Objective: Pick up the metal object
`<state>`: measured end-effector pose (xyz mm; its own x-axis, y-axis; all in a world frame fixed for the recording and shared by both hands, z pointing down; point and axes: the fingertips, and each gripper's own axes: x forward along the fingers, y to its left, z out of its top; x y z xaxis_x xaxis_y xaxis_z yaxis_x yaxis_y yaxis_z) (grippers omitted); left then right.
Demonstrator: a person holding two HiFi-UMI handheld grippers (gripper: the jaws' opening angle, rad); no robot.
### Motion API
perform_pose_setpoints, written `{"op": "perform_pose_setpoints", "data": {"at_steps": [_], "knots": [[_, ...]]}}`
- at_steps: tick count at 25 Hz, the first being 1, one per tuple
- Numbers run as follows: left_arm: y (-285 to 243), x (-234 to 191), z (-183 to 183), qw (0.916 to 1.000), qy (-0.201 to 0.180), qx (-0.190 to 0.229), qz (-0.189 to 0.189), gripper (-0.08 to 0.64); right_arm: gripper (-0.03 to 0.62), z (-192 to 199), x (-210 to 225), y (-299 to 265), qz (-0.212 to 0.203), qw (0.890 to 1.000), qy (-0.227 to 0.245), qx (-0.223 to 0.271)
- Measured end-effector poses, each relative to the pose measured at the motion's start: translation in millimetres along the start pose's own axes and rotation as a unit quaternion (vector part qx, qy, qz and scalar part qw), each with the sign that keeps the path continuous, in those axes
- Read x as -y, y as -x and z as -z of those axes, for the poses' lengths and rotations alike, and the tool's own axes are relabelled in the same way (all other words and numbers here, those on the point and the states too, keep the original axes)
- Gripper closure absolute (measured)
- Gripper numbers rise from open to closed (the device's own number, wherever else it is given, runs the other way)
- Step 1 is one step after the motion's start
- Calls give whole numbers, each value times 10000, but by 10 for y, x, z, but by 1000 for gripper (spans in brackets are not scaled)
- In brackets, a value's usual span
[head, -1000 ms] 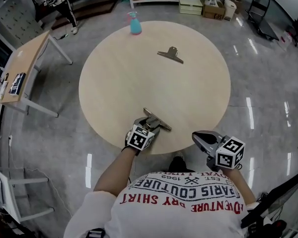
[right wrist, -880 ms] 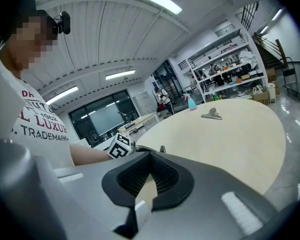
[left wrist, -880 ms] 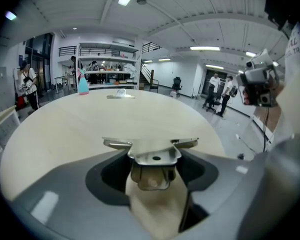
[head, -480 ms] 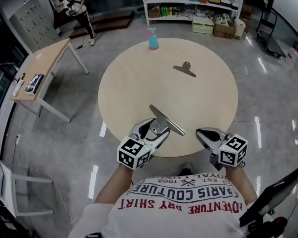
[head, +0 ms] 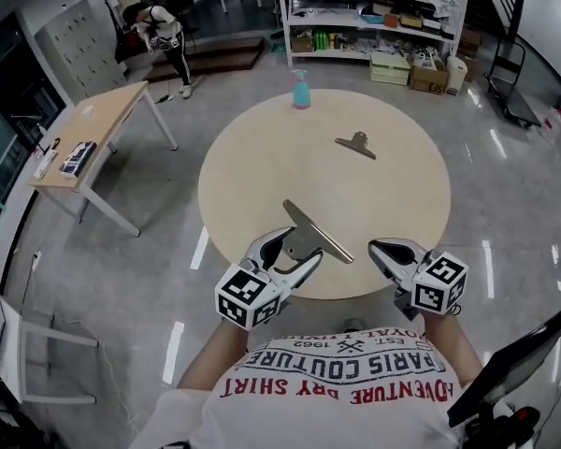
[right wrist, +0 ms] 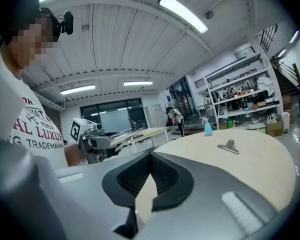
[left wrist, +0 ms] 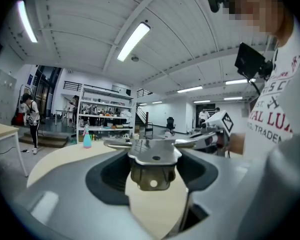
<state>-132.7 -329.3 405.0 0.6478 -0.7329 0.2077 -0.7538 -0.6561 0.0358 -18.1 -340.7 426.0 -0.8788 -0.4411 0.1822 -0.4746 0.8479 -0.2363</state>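
It is a big workshop hall with glossy grey flooring, and a round wooden table (head: 262,171) fills the middle of the head view, with stocked shelves (head: 365,7) along the top edge. A blue spray bottle (head: 302,92) stands at the table's top rim, and a spare clip (head: 356,144) lies right of centre, well apart from the action.

The metal clip (head: 316,232) is low in the frame, over the table's near edge, in the left gripper (head: 294,251). The jaws stand wide and press on the clip's folded handle from both sides, and its long bar juts out past them toward the upper left. It looks held clear of the wood. The right gripper (head: 379,249) sits just to the right with its jaws together on nothing.

The worry is the hold itself. It catches only the handle end of smooth metal, so the jutting bar could swing or slide out if the gripper tilts or jerks. Squeezing the handles might spring the clip. A slip this near the rim would likely send it to the floor, and the right gripper is close enough to knock it.
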Motion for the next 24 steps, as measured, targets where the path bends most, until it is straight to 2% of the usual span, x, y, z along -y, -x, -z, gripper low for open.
{"op": "perform_pose_setpoints", "data": {"at_steps": [12,24], "knots": [[-21,103,-63,10000,-39,-2,82,276,594,-118,-68,56,-35,9998,177,72],[152,106,19,9999,-25,-29,134,276,594,-46,-263,39,29,9997,222,16]]}}
